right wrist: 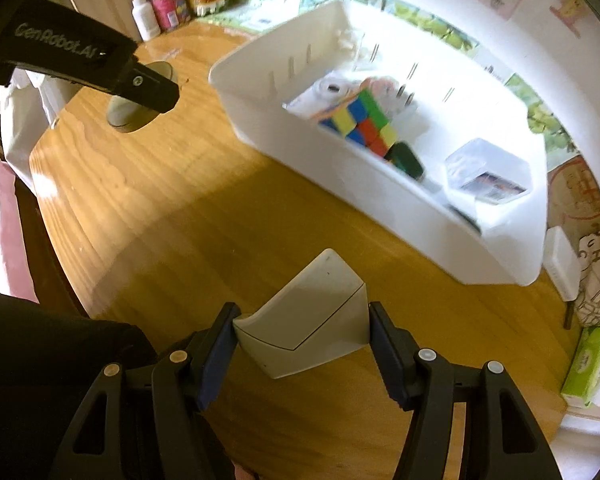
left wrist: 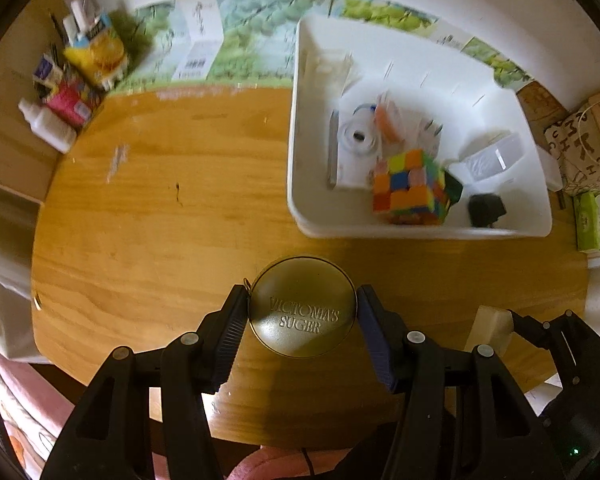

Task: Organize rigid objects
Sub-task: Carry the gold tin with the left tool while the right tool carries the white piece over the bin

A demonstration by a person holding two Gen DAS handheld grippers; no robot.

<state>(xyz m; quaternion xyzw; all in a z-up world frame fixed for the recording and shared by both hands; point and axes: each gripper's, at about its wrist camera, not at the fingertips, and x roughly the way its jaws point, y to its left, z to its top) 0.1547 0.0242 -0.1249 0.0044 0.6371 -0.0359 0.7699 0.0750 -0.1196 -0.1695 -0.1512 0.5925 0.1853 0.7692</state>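
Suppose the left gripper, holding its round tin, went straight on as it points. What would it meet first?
Probably the near wall of the white bin, beyond bare tabletop; the left gripper grips the round gold tin. Height is unclear.

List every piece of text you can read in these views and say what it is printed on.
"VICTORIA'S SUGER": embossed on the round gold tin held in the left claw.
"GenRobot.AI": on the black body of the left claw, seen from the right wrist.
Barcode label on the paper by the wall: too blurred to read.
Print on the boxes in the far corner and the green tissue pack: unreadable.
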